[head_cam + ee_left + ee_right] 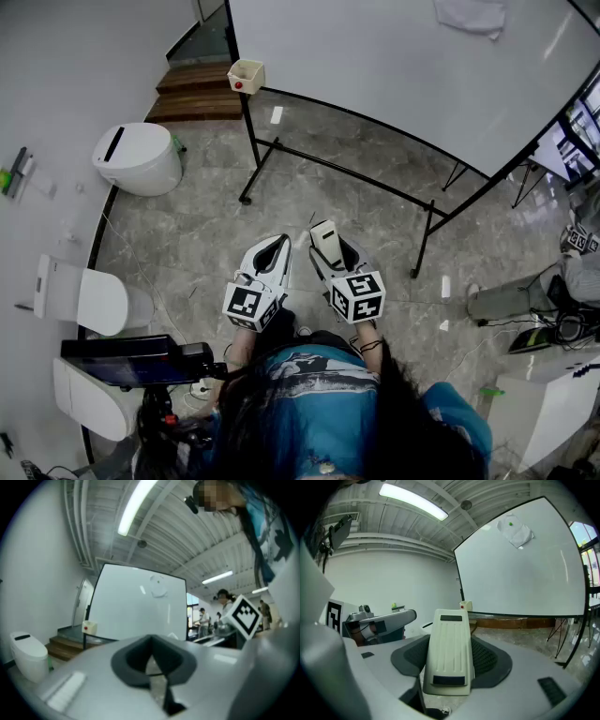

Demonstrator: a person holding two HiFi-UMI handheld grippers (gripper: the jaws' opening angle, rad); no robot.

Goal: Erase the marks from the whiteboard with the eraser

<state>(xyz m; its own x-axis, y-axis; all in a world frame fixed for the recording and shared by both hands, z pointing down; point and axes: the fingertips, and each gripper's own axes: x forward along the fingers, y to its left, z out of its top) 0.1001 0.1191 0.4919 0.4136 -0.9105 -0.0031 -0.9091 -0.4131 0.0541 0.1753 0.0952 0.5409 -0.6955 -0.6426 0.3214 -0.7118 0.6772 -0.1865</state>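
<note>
The whiteboard (403,66) stands ahead on a black frame, and it also fills the upper right of the right gripper view (520,569). A crumpled cloth (515,530) hangs near its top. My right gripper (325,234) is shut on the cream ribbed eraser (449,651), which sticks out forward between the dark pads. My left gripper (279,246) hangs beside it, level with it, shut and holding nothing; in its own view, the left gripper (151,665) faces the whiteboard (136,611). Both grippers are well short of the board, above the floor.
A small cream box (246,75) with a red dot hangs at the board's left corner. The stand's legs (337,169) cross the floor ahead. White toilets (139,157) line the left wall beside wooden steps (199,89). Another person's legs (511,300) are at the right.
</note>
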